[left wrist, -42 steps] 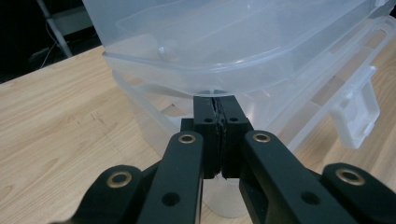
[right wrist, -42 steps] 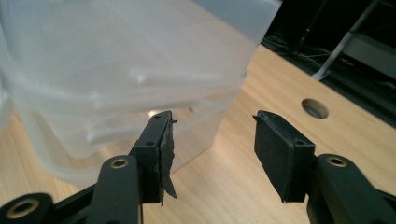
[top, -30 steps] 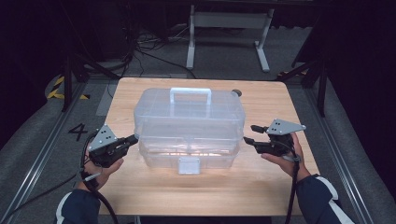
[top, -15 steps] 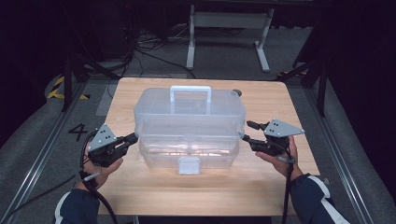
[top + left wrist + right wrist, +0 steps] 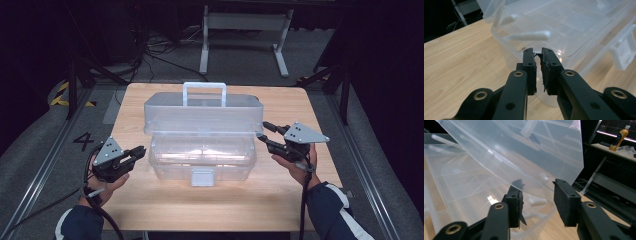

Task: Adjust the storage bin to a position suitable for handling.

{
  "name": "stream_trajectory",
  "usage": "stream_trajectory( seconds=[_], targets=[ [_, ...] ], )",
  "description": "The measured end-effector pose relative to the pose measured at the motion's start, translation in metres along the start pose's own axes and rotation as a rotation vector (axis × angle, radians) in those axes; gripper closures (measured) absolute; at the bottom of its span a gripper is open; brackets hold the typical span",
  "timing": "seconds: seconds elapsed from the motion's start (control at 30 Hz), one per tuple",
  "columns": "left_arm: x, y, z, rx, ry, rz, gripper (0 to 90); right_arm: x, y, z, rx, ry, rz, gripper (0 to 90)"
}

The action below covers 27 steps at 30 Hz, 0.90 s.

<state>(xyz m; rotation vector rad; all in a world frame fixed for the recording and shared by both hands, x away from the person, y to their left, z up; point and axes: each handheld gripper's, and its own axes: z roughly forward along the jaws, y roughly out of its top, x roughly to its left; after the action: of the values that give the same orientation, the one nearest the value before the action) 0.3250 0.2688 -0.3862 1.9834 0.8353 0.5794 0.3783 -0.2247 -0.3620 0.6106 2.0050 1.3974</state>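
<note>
While high view hides gaps, gripper views show left gripper (image 5: 537,53) jaws near-closed, empty; right gripper (image 5: 537,195) jaws closing astride box lid (image 5: 511,157) edge.

Clear storage box (image 5: 202,145) on wooden table (image 5: 150,200), left gripper (image 5: 137,152) and right gripper (image 5: 264,134) at its ends

Clear plastic storage box (image 5: 202,160) – translucent, rectangular, standing mid-table with its long front face toward the person. Hinged lid (image 5: 202,112) raised and tilted, its front edge lifted off the base, white carry handle (image 5: 204,92) on top. White front latch (image 5: 202,176) hangs at the base's front centre – unfastened.
</note>
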Motion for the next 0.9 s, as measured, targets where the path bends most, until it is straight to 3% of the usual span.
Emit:
stream_trajectory(
  seconds=[0.2, 0.43, 0.9],
  targets=[
    [0.001, -0.007, 0.001, 0.012, 0.003, -0.017, 80.5, 0.003, 0.005, 0.003, -0.023, -0.033, -0.015, 66.5],
    [0.0, -0.011, 0.006, 0.038, 0.002, -0.007, 77.7, 0.002, 0.012, 0.007, -0.041, -0.084, -0.019, 69.3],
    [0.0, -0.017, 0.012, 0.075, 0.009, -0.007, 74.3, -0.008, 0.028, 0.017, -0.065, -0.139, 0.005, 72.1]
  ],
)
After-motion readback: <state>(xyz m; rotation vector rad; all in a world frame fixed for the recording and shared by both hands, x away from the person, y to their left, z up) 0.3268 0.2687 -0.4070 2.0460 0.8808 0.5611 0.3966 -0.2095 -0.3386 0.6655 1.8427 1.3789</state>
